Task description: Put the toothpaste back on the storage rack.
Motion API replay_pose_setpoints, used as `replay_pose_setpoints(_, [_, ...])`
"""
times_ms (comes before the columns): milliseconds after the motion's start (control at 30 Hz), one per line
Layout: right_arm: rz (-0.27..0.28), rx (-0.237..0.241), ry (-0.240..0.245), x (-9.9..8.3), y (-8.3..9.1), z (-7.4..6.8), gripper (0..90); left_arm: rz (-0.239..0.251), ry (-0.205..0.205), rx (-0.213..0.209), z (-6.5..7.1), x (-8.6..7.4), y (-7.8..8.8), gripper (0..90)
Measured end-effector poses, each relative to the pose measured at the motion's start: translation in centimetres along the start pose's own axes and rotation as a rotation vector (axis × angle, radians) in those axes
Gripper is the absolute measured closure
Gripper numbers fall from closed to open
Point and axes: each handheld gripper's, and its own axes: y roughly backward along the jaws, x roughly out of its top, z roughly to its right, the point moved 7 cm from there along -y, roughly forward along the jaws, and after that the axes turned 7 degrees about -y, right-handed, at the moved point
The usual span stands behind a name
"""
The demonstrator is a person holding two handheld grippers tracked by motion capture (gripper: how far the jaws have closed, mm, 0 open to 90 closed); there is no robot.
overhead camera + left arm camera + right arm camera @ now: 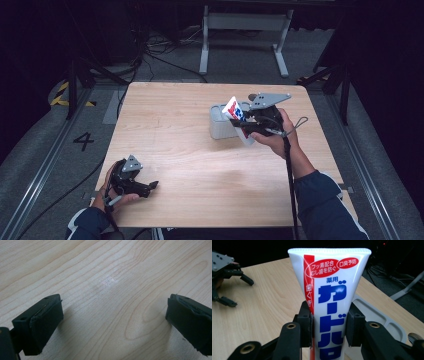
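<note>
High view, right gripper: the right gripper (pixel 243 121) is held above the far right part of the wooden table (pixel 180 150), its jaws closed on a white toothpaste tube (pixel 235 114) with red and blue print.
High view, tube: it sticks out tilted, the flat crimped end up and toward the left, just over the near right edge of a grey tray (pixel 219 125) that sits on the table.
High view, left gripper: the left gripper (pixel 152 186) rests at the near left corner of the table, well apart from the tube and the tray, jaws pointing right.
Left gripper view, jaws: the two black jaws stand wide apart with nothing between them; bare wood grain of the table (pixel 107 277) lies under and ahead of them.
Right gripper view, jaws: both pads press on the lower half of the toothpaste tube (pixel 329 290), one on each side, so the tube is clamped across its width.
Right gripper view, tube: it rises upright from between the jaws, printed face toward the camera, crimped end at the top and clear of the pads.
Right gripper view, surroundings: the grey tray (pixel 377 315) lies behind and to the right of the tube; the left gripper (pixel 232 287) sits farther off on the table at the left edge.
</note>
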Motion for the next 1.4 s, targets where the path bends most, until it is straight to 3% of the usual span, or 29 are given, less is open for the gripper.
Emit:
replay_pose_setpoints(267, [0.017, -0.021, -0.012, 1.4, -0.4, 1.2, 64.3, 0.000, -0.009, 0.002, -0.1, 0.0, 0.0, 1.7])
replay_pose_setpoints(367, [0.046, -0.038, -0.010, 2.1, -0.5, 1.7, 64.3, -0.002, -0.009, 0.004, -0.1, 0.0, 0.0, 1.7])
replay_pose_setpoints(833, [0.134, -0.062, -0.086, 3.3, -1.4, 4.1, 64.1, -0.006, -0.010, 0.002, -0.1, 0.0, 0.1, 1.7])
replay_pose_setpoints(1400, [0.158, -0.088, -0.111, 3.8, -3.0, 5.3, 63.9, -0.005, -0.007, 0.002, -0.1, 0.0, 0.1, 1.7])
